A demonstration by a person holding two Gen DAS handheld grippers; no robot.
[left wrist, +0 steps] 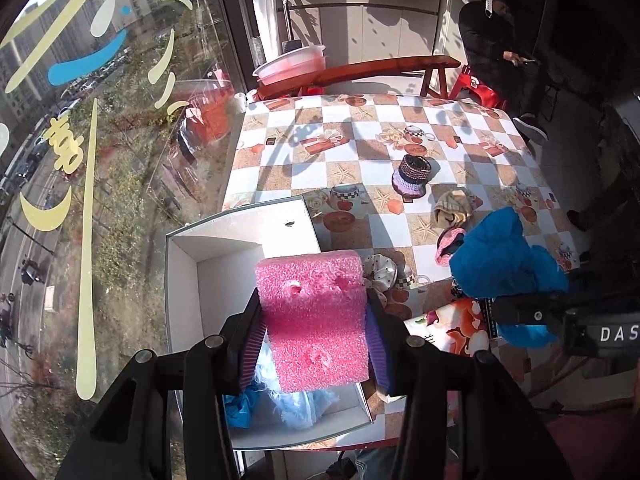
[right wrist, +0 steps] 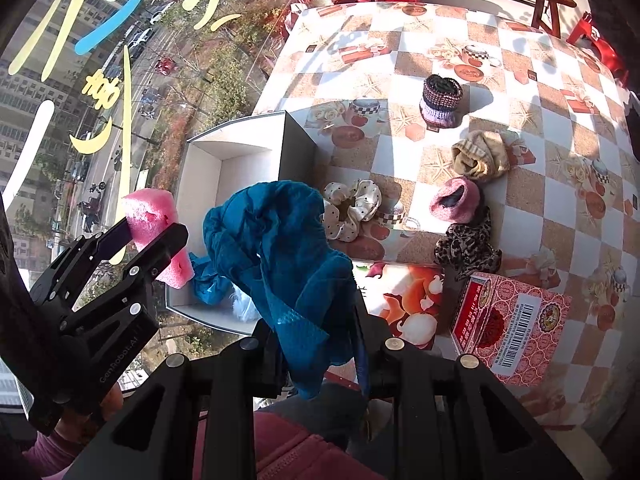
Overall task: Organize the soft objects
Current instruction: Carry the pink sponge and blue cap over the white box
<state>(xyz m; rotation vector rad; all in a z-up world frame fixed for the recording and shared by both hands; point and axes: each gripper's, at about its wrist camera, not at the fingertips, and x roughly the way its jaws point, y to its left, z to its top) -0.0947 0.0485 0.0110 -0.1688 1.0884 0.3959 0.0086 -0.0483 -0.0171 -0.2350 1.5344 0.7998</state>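
Note:
My left gripper (left wrist: 314,300) is shut on a pink foam sponge (left wrist: 316,312) and holds it over the open white box (left wrist: 224,240) at the table's left edge. The right wrist view shows the same left gripper (right wrist: 154,232) and sponge (right wrist: 152,208) beside the box (right wrist: 240,164). A blue rag (right wrist: 208,284) and a pale fluffy piece (right wrist: 244,304) lie inside the box. My right gripper (right wrist: 320,320) is shut on a crumpled blue cloth (right wrist: 288,248), which hides its fingertips and hangs near the box's right side.
On the checkered table lie a polka-dot scrunchie (right wrist: 352,208), a pink knit piece (right wrist: 456,200), a leopard scrunchie (right wrist: 468,244), a beige knit (right wrist: 480,156) and a purple knit holder (right wrist: 440,100). A red carton (right wrist: 512,320) sits near the front. A window runs along the left.

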